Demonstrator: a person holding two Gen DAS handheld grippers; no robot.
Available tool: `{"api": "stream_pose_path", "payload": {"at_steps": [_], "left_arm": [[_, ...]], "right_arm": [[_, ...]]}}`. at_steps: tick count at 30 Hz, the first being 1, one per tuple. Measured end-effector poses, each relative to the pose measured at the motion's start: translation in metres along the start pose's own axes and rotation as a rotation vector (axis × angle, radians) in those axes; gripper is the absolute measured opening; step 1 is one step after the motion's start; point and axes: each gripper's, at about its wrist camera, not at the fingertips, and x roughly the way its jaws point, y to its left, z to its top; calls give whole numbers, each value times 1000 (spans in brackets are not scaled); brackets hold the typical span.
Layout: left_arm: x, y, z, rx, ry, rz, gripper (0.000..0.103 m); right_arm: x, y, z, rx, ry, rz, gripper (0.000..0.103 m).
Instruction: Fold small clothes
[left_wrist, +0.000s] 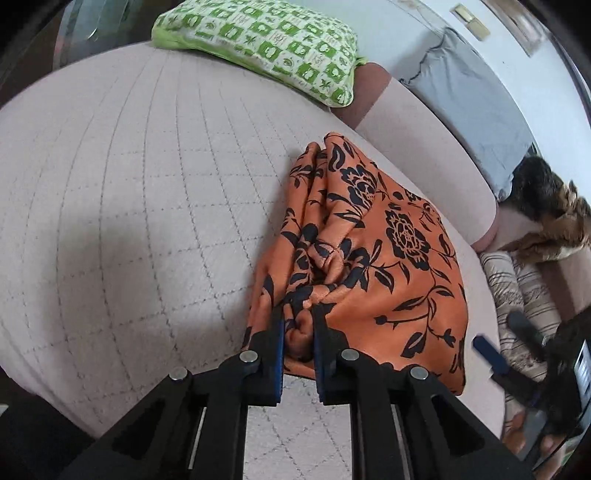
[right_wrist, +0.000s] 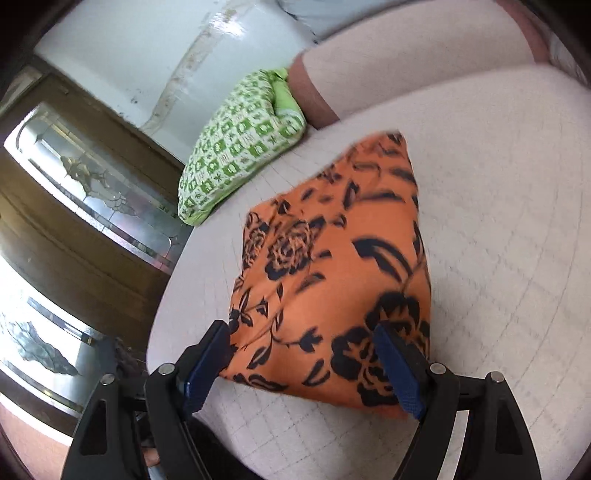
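Nearest item, left wrist view: my left hand-held gripper (left_wrist: 298, 325), fingers drawn close and pinching a bunched fold of the orange floral garment (left_wrist: 369, 251) at its near edge.

Garment, position: lying on the quilted pale bed (left_wrist: 129, 184), running from the pinch toward 12 to 1 o'clock; long axis roughly away from me, with gathered pleats on its left side and a smoother panel on its right.

Right hand-held gripper (right_wrist: 306, 350): fingers spread wide, straddling the garment's (right_wrist: 332, 266) near corner without closing on it; contact uncertain, view blurred.

Judgement: left is the holding hand, and right is placed to take the adjoining edge.

Background: green patterned pillow (left_wrist: 258, 44) at 11 o'clock, well apart from the garment.
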Motion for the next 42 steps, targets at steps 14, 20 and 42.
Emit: {"api": "stream_pose_path", "payload": {"at_steps": [14, 20, 42], "left_arm": [[-48, -54, 37, 214, -162, 33, 32], [55, -58, 78, 213, 99, 76, 33], [104, -94, 121, 385, 111, 281, 13]], "right_arm": [[45, -24, 5, 114, 205, 89, 85], [39, -30, 2, 139, 184, 124, 85], [23, -49, 47, 126, 107, 150, 89]]}}
